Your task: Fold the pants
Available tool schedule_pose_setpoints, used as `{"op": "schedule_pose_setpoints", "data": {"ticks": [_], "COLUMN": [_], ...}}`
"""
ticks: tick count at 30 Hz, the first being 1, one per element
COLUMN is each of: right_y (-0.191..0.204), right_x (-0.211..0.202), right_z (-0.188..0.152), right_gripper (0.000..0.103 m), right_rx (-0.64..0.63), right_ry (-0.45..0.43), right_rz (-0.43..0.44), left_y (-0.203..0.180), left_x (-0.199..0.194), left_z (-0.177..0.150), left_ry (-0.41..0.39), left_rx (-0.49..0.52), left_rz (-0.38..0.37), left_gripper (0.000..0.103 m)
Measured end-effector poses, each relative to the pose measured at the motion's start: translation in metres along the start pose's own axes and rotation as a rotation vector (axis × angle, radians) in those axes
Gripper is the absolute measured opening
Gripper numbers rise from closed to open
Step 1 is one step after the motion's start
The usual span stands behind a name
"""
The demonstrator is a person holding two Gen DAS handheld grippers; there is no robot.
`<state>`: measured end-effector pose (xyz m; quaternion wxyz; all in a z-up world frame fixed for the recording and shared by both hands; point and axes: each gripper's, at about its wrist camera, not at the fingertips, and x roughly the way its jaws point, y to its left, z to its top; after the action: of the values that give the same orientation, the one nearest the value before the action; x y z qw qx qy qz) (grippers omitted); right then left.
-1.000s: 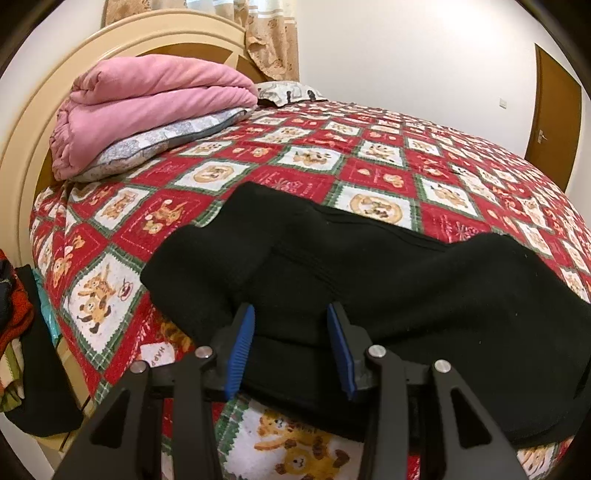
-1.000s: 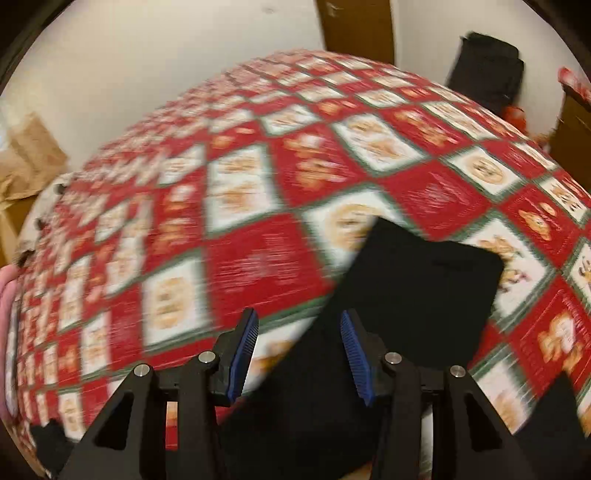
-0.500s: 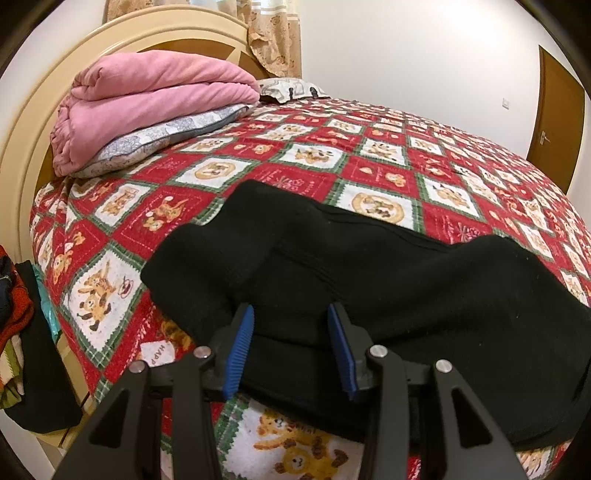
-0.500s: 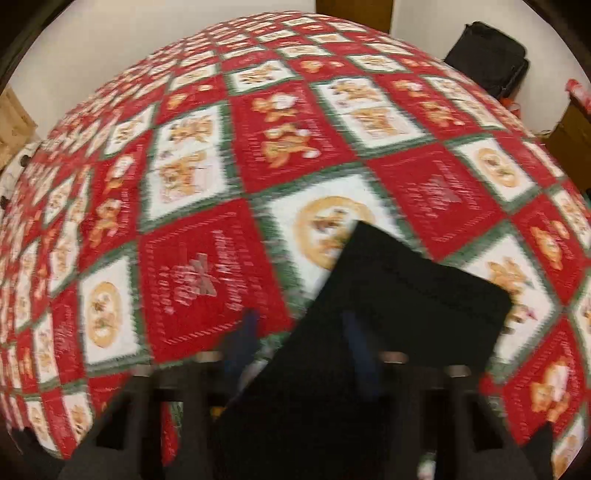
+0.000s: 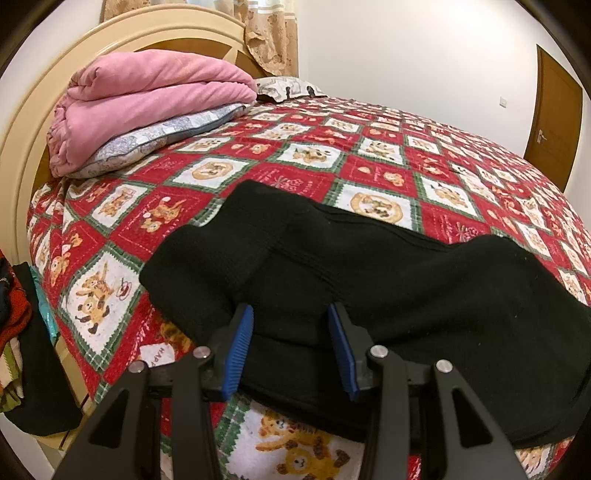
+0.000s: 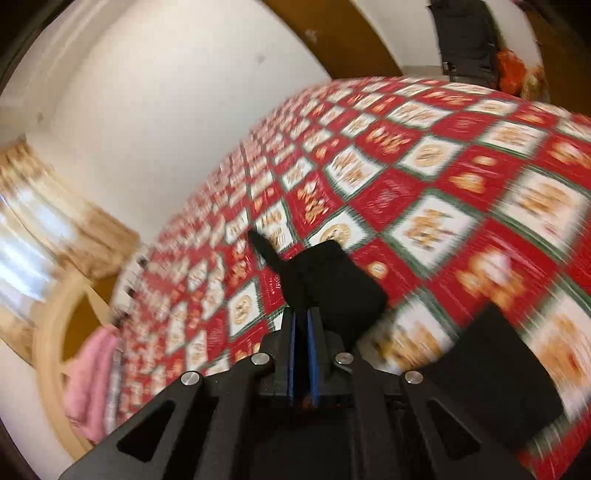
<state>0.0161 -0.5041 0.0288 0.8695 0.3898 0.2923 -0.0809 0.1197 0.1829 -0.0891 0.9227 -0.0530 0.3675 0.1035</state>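
Black pants (image 5: 369, 277) lie spread across the red patchwork bedspread (image 5: 369, 158). My left gripper (image 5: 291, 314) hovers open over their near edge, and the blue pads (image 5: 242, 347) stand apart with fabric lying below them. In the blurred right wrist view, my right gripper (image 6: 302, 314) is shut on a leg end of the pants (image 6: 332, 280). That cloth sticks up and forward from between the pressed blue pads, lifted off the bed. Another black part of the pants (image 6: 495, 365) lies at the lower right.
A folded pink blanket (image 5: 147, 99) rests on a grey pillow (image 5: 159, 136) by the cream headboard (image 5: 22, 147). Clothes (image 5: 14, 314) hang off the bed's left side. A brown door (image 5: 554, 118) stands far right. A dark bag (image 6: 465, 33) sits beyond the bed.
My right gripper closed its jaws on the pants leg end, lifted it and swung it toward the headboard while rolling. The left gripper kept still.
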Motion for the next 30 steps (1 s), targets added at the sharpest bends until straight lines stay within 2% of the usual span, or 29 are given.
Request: {"op": "schedule_pose_setpoints", "data": {"ticks": [4,6,8,11,14,17,20,21,22,23,24,25,26,28,30], "right_y": [-0.057,-0.086,-0.109,-0.123,-0.116,-0.119,-0.118,-0.112,-0.101,-0.082,-0.062,-0.036,-0.019,0.012,0.025], "right_x": [-0.045,-0.054,-0.055,-0.058,-0.058,-0.065,-0.095,-0.109,-0.120,-0.125,-0.122,-0.108,-0.095,-0.059,-0.033], "right_z": [-0.030,-0.047,-0.060,-0.072,-0.070,-0.069,-0.064,-0.064,-0.064,-0.066,-0.066,-0.068,-0.071,-0.086,-0.099], "right_gripper": [0.006,0.006,0.007,0.006,0.007,0.007,0.007,0.007,0.008,0.008,0.008,0.007,0.007,0.008,0.008], "right_rx": [0.136,0.194,0.259,0.269,0.243,0.282,0.280,0.255,0.201,0.098,-0.010,-0.141,-0.214,-0.325,-0.384], "right_ry": [-0.038,-0.031,-0.008,-0.022,0.005,0.033,-0.061,-0.112,-0.167,-0.208,-0.203,-0.146,-0.092,0.029,0.104], "right_rz": [0.030,0.030,0.078,0.140,0.112,0.072,-0.105,-0.194,-0.244,-0.245,-0.223,-0.181,-0.150,-0.099,-0.116], "left_y": [-0.002,-0.004,-0.004,-0.004,-0.006,-0.007,-0.007,-0.008,-0.010,-0.014,-0.021,-0.029,-0.044,-0.074,-0.108], "left_x": [0.001,0.002,0.003,0.003,0.003,0.004,0.002,-0.001,-0.005,-0.013,-0.023,-0.033,-0.044,-0.060,-0.075], "left_z": [0.002,0.004,0.005,0.006,0.007,0.008,0.012,0.014,0.015,0.016,0.017,0.018,0.018,0.014,0.004], "left_ry": [0.001,0.002,0.006,0.009,0.009,0.015,0.036,0.043,0.046,0.034,0.007,-0.019,-0.044,-0.062,-0.066], "left_rx": [0.015,0.027,0.032,0.035,0.044,0.055,0.061,0.062,0.064,0.068,0.074,0.088,0.122,0.210,0.294], "left_rz": [0.001,0.001,0.001,0.002,0.010,0.016,0.018,0.022,0.020,0.002,-0.033,-0.065,-0.105,-0.170,-0.239], "left_gripper": [0.047,0.048,0.049,0.049,0.050,0.050,0.050,0.050,0.050,0.050,0.050,0.050,0.050,0.050,0.055]}}
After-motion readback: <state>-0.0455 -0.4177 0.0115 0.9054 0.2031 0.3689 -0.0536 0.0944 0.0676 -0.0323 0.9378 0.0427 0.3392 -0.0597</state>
